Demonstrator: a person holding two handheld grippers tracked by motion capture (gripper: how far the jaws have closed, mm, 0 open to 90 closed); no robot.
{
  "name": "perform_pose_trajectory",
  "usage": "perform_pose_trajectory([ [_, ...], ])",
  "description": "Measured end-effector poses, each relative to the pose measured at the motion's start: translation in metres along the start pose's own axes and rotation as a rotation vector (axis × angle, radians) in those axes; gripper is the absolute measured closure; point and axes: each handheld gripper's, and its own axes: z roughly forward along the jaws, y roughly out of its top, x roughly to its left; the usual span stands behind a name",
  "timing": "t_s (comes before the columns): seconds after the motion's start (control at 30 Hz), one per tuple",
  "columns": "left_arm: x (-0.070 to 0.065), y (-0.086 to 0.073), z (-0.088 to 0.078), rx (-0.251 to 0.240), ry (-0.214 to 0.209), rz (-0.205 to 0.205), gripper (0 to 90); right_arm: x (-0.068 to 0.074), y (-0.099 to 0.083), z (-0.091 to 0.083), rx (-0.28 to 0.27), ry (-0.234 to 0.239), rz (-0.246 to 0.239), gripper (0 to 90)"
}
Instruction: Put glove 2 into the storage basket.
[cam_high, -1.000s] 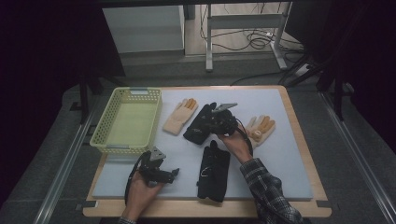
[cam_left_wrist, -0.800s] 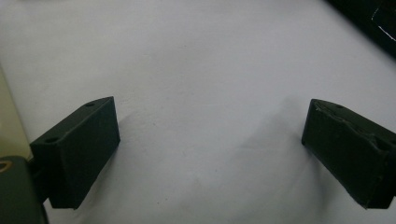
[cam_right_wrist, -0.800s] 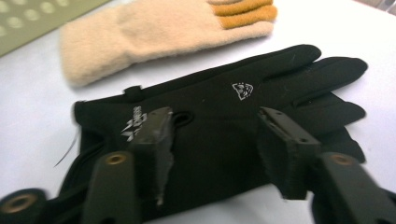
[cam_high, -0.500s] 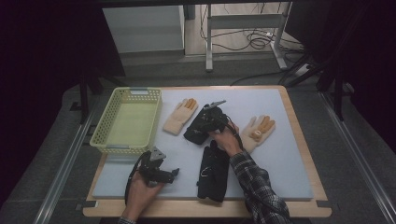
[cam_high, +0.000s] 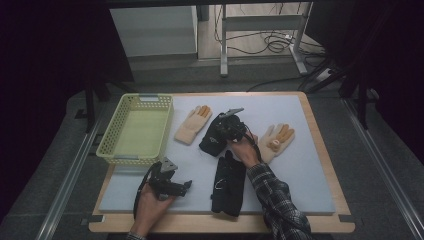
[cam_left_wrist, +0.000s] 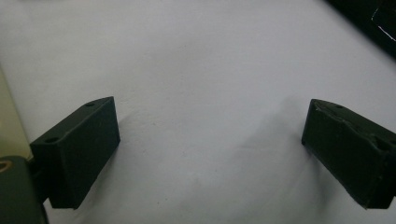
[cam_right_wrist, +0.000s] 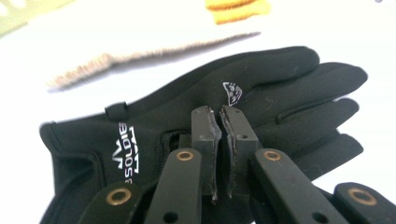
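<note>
Right tongs (cam_right_wrist: 218, 116) over the black glove (cam_right_wrist: 280, 88), jaws just closed to nearly touching, a pinch of glove fabric apparently between the pads; whether truly gripped, hard to tell. In the high view, right tongs (cam_high: 231, 126) at the desk's middle, above the same glove (cam_high: 212, 140), which lies flat on the grey mat (cam_high: 310, 175), palm side down, white logo and lettering on the cuff. Second black glove (cam_high: 228, 187) nearer the front edge, just beside the right sleeve (cam_high: 277, 200). Tan glove (cam_high: 192, 125) just left of the held one, between it and the basket (cam_high: 136, 131); another tan glove (cam_high: 277, 140) to the right, orange fingertips up. Left tongs (cam_high: 172, 186) low over the mat at front left, held in the left hand (cam_high: 150, 205), jaws wide apart, nothing between them; bare mat (cam_left_wrist: 205, 93) under them in the left gripper view. Basket at the desk's left rear, apart from both tongs.
</note>
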Motion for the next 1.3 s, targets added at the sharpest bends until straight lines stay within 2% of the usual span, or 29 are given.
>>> perform_pose_trajectory([
  [0.1,0.000,0.000,0.000,-0.002,-0.001,-0.003,4.4,-0.002,0.003,-0.011,-0.023,0.017,0.006,85.1],
  [0.3,0.000,0.000,0.000,0.001,0.000,0.000,4.4,0.002,0.010,-0.036,-0.066,0.042,-0.017,85.4],
  [0.33,0.000,0.000,0.000,0.000,0.000,0.000,4.4,0.005,0.012,-0.046,-0.080,0.057,-0.029,85.5],
  [0.4,0.000,0.000,0.000,-0.001,-0.001,0.000,4.4,0.006,0.012,-0.049,-0.085,0.060,-0.033,85.5],
  [0.67,0.000,0.000,0.000,-0.002,-0.001,-0.001,4.3,0.024,0.004,-0.090,-0.116,0.125,-0.086,85.5],
  [0.77,0.000,0.000,0.000,-0.001,0.000,0.000,4.3,0.033,-0.005,-0.109,-0.130,0.149,-0.103,85.4],
  [0.8,0.000,0.000,0.000,-0.001,0.000,0.000,4.3,0.038,-0.012,-0.120,-0.135,0.155,-0.113,85.4],
  [0.9,0.000,0.000,0.000,-0.003,0.000,-0.003,4.3,0.043,-0.019,-0.130,-0.140,0.165,-0.117,85.5],
  [1.0,0.000,0.000,0.000,-0.003,0.001,-0.002,4.3,0.054,-0.038,-0.148,-0.141,0.180,-0.133,85.4],
  [1.03,0.000,0.000,0.000,-0.002,-0.001,-0.004,4.3,0.054,-0.038,-0.148,-0.141,0.180,-0.133,85.4],
  [1.17,0.000,0.000,0.000,-0.002,-0.001,-0.004,4.4,0.066,-0.060,-0.159,-0.138,0.200,-0.126,85.4],
  [1.3,0.000,0.000,0.000,-0.004,0.000,-0.003,4.3,0.077,-0.080,-0.158,-0.126,0.185,-0.141,85.4],
])
